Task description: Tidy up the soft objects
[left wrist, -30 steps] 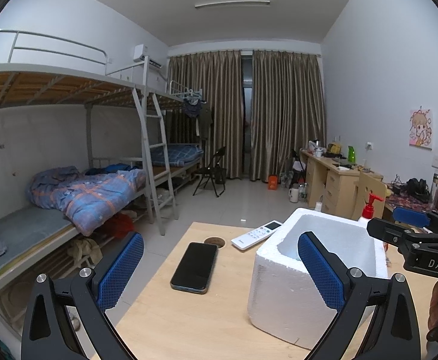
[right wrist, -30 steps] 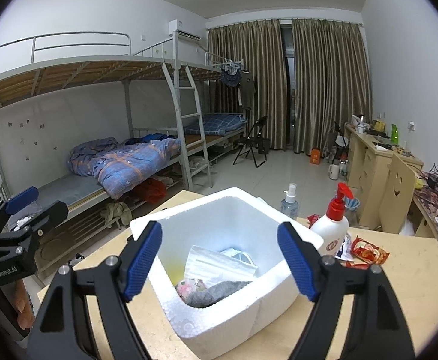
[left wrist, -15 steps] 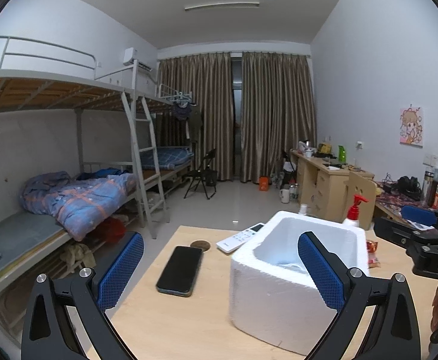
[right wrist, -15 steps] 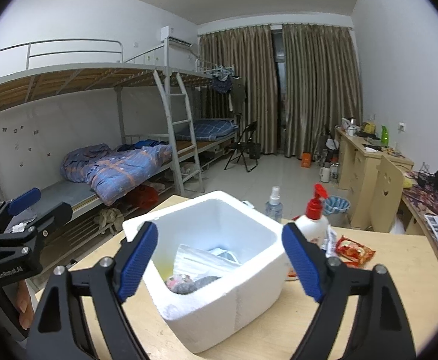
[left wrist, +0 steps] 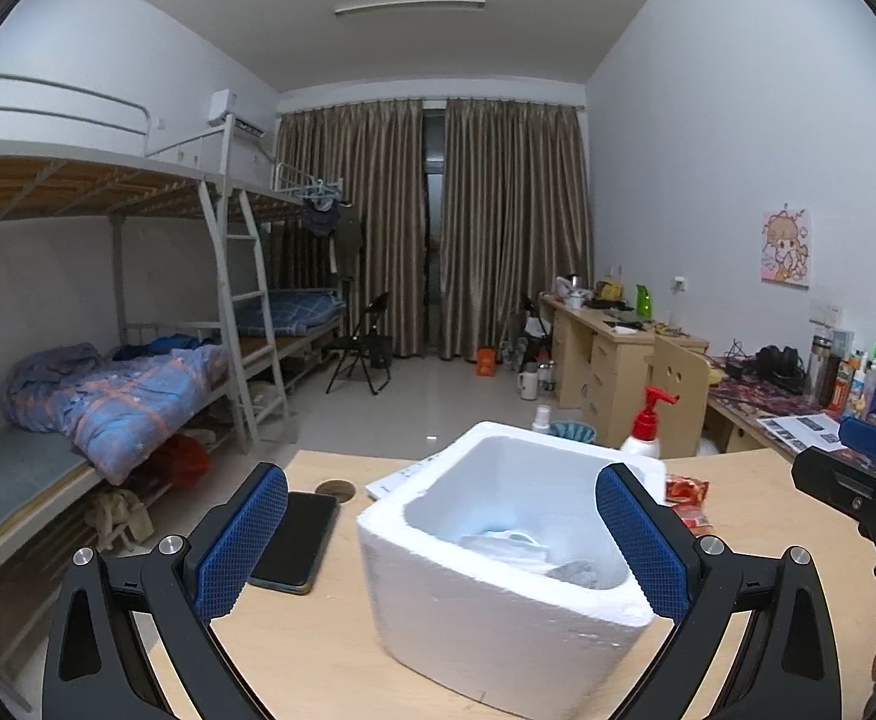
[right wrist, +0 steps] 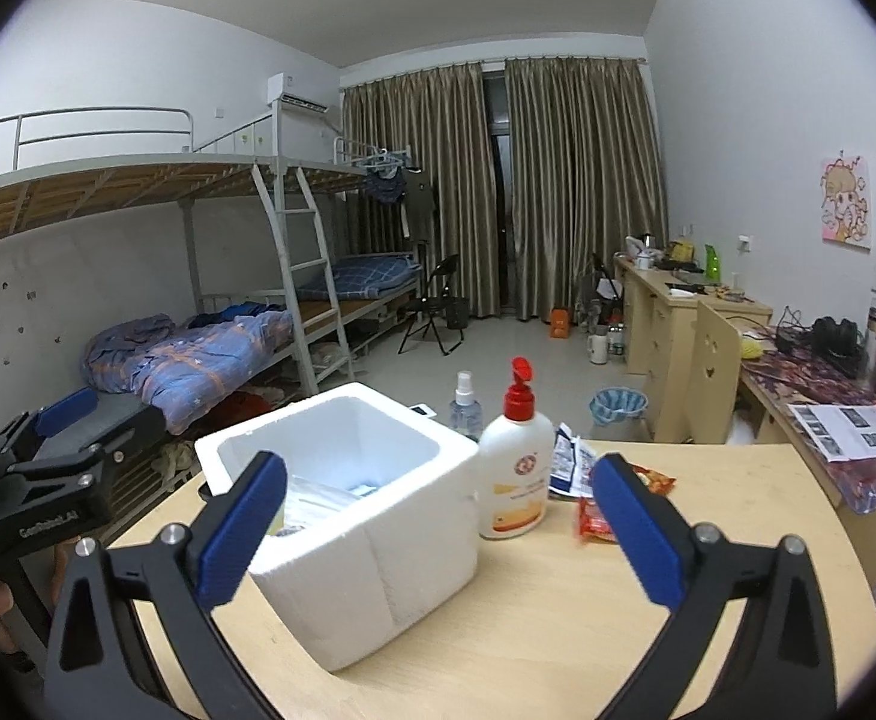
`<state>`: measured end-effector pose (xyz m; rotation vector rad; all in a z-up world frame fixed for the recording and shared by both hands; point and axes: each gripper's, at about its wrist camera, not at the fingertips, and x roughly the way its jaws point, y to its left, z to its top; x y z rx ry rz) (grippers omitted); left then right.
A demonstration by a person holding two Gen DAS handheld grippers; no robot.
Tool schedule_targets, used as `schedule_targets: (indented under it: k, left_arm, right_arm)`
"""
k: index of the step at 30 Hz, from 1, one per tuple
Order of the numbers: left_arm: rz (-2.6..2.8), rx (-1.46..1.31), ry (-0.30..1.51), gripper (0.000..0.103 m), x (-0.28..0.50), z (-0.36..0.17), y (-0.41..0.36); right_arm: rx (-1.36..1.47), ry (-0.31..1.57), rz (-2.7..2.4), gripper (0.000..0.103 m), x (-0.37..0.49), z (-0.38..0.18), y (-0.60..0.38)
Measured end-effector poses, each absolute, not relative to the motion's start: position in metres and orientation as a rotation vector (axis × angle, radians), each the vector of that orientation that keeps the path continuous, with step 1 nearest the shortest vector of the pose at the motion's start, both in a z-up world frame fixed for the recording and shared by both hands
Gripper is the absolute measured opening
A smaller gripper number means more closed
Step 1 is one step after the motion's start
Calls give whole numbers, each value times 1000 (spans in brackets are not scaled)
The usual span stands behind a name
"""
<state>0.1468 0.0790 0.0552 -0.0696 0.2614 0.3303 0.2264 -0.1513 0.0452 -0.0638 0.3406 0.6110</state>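
Note:
A white foam box [left wrist: 510, 594] stands on the wooden table [left wrist: 318, 648]; it also shows in the right wrist view [right wrist: 372, 546]. Inside it lie a clear plastic packet [left wrist: 501, 543] and a grey soft item [left wrist: 582, 573]. The packet also shows in the right wrist view [right wrist: 318, 501]. My left gripper [left wrist: 441, 546] is open and empty, held above the box's near side. My right gripper [right wrist: 438, 534] is open and empty, above the table just right of the box. Each gripper shows at the edge of the other's view.
A black phone [left wrist: 297, 531] lies left of the box. A white pump bottle with a red top [right wrist: 516, 468], a small spray bottle [right wrist: 465, 408] and red snack packets [right wrist: 603, 519] stand right of it. Bunk beds are at the left, desks at the right.
Both grippers have swung to the right, so the box has slid left in both views. The left view now looks down into the box. Both stay open.

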Motion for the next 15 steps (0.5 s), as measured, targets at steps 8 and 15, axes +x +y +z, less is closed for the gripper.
schedule_targets:
  k: [8, 15]
  left_arm:
    - [301, -61, 243, 103, 138, 59, 63]
    - [295, -56, 217, 103, 120, 66, 56]
  right_arm:
    - [-48, 325, 593, 103, 213, 47, -170]
    - [-49, 308, 590, 103, 197, 48, -173]
